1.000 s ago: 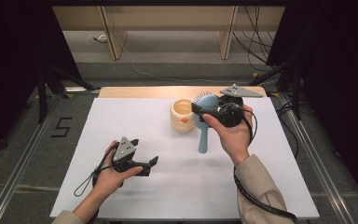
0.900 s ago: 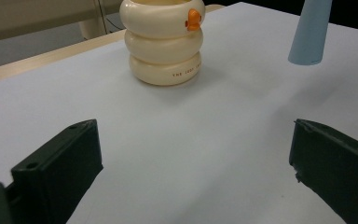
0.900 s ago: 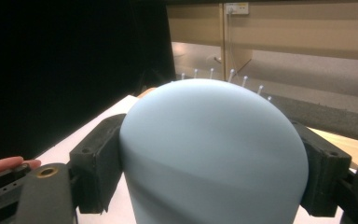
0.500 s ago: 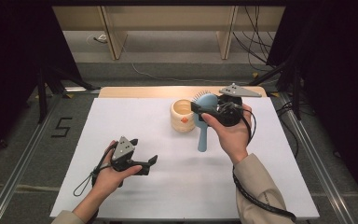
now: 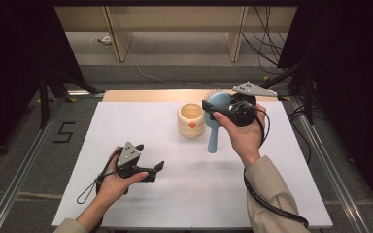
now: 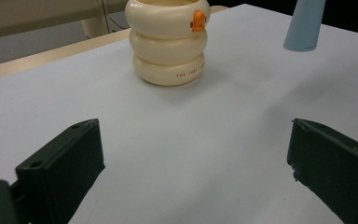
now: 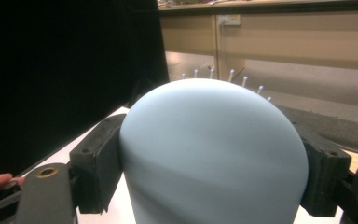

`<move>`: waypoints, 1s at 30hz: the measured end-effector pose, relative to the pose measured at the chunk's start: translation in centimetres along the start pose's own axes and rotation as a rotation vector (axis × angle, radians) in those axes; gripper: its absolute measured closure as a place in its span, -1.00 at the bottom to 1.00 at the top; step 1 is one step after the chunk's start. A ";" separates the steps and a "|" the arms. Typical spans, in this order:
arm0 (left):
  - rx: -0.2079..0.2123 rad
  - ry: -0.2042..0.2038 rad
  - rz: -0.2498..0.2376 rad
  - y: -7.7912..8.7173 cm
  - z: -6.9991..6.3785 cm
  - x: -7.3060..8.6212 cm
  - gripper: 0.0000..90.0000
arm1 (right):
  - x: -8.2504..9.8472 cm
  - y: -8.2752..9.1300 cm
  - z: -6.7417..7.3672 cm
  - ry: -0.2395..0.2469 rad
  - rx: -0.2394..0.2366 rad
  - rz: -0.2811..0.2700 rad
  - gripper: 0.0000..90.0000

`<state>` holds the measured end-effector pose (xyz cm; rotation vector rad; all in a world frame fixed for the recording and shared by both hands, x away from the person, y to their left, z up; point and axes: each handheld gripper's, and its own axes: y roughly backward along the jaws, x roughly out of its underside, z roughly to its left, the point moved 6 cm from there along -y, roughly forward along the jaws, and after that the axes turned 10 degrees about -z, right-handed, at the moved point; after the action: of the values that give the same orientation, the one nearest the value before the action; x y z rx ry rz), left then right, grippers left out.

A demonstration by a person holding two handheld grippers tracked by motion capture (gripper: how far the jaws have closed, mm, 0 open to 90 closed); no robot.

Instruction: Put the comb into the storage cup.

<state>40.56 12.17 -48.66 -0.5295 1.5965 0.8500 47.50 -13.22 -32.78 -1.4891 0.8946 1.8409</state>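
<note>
Two tongs: right tongs clamped on blue hairbrush, bristles visible there; left tongs open, empty.

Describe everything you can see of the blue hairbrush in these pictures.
The hairbrush is pale blue, smooth and matt, probably plastic, with a rounded domed head and a tapering handle. Thin white-tipped bristles stick out from the far side of the head. The right gripper is shut on the head's two sides. Its handle points down toward the white table, beside the cream cup; whether they touch is unclear.
</note>
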 end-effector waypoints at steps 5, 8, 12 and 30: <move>0.003 0.017 -0.001 0.0 0.1 -0.1 -0.93 | 0.0 -0.2 -0.1 -0.002 0.007 0.004 -0.49; 0.005 0.021 0.006 0.0 0.1 0.0 -0.95 | -0.3 -0.3 -0.1 0.000 0.008 0.003 -0.49; 0.011 0.022 0.007 -0.1 0.1 0.0 -0.98 | -0.9 -0.3 0.2 0.009 0.005 -0.007 -0.49; 0.003 0.020 0.007 -0.1 0.5 -0.3 -1.00 | -2.4 -0.9 0.5 0.010 0.012 -0.024 -0.49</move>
<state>40.97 12.44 -48.44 -0.5324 1.6188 0.8496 48.43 -12.40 -30.46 -1.4973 0.8871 1.8090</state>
